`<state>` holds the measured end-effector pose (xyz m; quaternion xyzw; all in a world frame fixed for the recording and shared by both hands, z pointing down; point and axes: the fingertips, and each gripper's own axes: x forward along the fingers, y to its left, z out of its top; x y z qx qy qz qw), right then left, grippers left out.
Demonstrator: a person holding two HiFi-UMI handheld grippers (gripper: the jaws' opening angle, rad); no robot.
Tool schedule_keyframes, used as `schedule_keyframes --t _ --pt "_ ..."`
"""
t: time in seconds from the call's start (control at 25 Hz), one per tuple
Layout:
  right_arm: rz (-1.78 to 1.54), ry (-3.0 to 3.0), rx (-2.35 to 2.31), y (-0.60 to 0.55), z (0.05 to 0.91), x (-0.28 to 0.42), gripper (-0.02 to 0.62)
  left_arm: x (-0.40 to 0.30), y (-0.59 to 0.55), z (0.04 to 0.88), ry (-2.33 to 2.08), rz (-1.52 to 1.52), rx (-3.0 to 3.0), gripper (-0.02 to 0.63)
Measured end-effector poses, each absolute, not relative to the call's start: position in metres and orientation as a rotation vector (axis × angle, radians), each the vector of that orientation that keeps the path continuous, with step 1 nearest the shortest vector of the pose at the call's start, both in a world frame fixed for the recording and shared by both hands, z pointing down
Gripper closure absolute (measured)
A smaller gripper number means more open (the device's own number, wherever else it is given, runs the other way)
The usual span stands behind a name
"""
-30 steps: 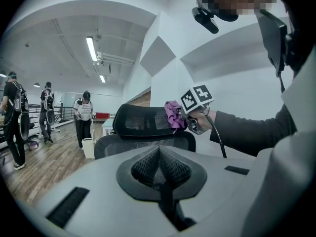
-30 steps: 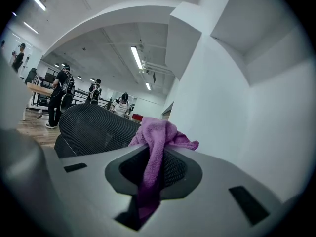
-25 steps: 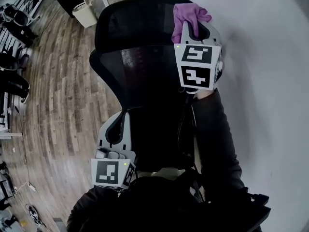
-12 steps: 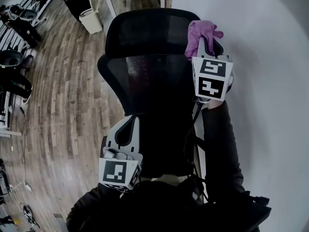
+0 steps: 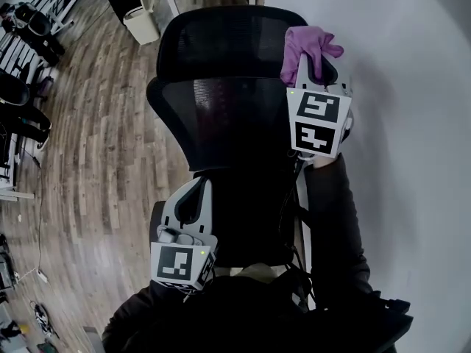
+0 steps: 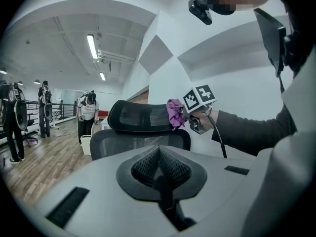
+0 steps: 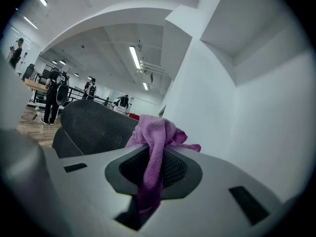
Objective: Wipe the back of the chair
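Observation:
A black mesh office chair shows from behind, headrest above backrest. My right gripper is shut on a purple cloth, which lies against the headrest's right end. In the right gripper view the cloth bunches over the jaws and hangs down between them, with the chair to the left. My left gripper is low beside the lower left of the chair back, jaws together with nothing held. The left gripper view looks up at the chair, the cloth and the right gripper.
A white wall runs close along the chair's right side. Wooden floor spreads to the left. A white bin stands beyond the chair, with other chairs at the far left. Several people stand in the distance.
The head view has shifted a little. The right gripper with the cloth has stayed at the headrest's right end, dropping slightly. The left gripper has hardly moved.

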<state>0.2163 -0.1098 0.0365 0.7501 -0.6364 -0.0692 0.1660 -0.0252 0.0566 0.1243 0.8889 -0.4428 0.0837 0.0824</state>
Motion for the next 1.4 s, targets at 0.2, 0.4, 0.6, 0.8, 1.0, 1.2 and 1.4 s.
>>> schedule_keyframes --t 0.2,0.4,0.6,0.8,1.0,1.2,1.4 --pt "-0.218 -1.821 2.130 -0.113 0.041 0.213 0.541 -0.018 0.058 0.131 -1.321 0.282 2.644 0.597" --pt "-0.181 -1.840 2.117 -0.104 0.054 0.206 0.541 -0.017 0.060 0.128 -1.321 0.290 2.656 0.597" --pt "-0.152 -1.873 2.120 -0.113 0.074 0.202 0.541 -0.017 0.054 0.141 -1.317 0.303 2.651 0.597" --pt "-0.141 -1.879 2.135 -0.117 0.067 0.208 0.541 -0.023 0.051 0.145 -1.326 0.301 2.635 0.597" --pt "-0.141 -1.870 2.141 -0.119 0.066 0.201 0.541 -0.033 0.051 0.144 -1.334 0.294 2.624 0.597" --pt "-0.128 -1.890 2.115 -0.127 0.067 0.185 0.541 -0.045 0.049 0.143 -1.337 0.283 2.613 0.597" --pt "-0.119 -1.903 2.088 -0.135 0.067 0.168 0.543 -0.062 0.046 0.140 -1.358 0.265 2.597 0.597"
